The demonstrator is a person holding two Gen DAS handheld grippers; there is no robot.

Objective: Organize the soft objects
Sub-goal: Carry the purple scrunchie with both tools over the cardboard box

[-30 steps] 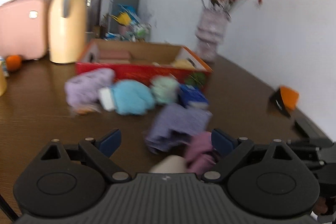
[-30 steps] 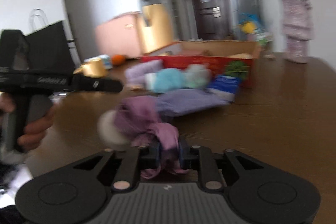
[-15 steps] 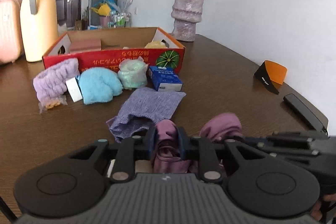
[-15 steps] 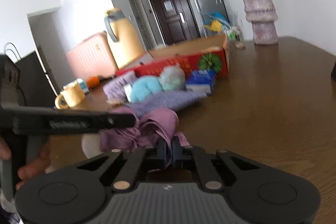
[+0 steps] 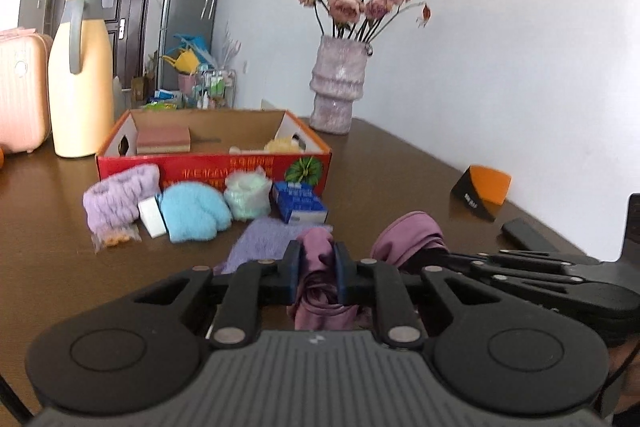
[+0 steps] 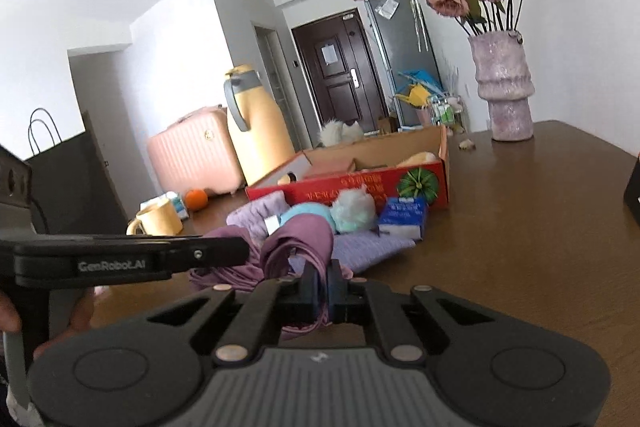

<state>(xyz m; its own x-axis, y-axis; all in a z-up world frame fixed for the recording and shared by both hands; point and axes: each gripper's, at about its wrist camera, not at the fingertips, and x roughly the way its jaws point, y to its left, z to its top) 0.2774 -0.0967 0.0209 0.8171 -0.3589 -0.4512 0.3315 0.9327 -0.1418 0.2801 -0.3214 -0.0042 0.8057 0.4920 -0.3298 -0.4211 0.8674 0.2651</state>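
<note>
Left gripper point(image 5: 316, 269) had just been closing, clamped on mauve cloth point(image 5: 318, 283); right gripper point(image 6: 323, 289) pinched its other end. Cloth hung over table point(image 5: 400, 163), 6 o'clock of red box point(image 5: 212, 167).

Between the blue pads of your left gripper point(image 5: 316, 269) you have a mauve-purple cloth point(image 5: 318, 283), plain, with no pattern. Your right gripper point(image 6: 323, 285) is black, with the same blue pads on that cloth. Just beyond your left tongs lies a lilac towel point(image 5: 266, 243); past it you see a sky-blue fluffy bundle point(image 5: 194, 211), a pale mint one point(image 5: 246, 195), a lavender band point(image 5: 120, 199) and a blue-and-white packet point(image 5: 300, 207). Behind those stands a red box point(image 5: 212, 167) with yellow lettering, a green-striped melon print and a brown cardboard inside. The table point(image 5: 400, 179) under your tongs is dark brown wood. The mottled vase point(image 5: 338, 83) is pinkish-lilac; the jug point(image 5: 82, 87) is cream-yellow with a grey handle.
</note>
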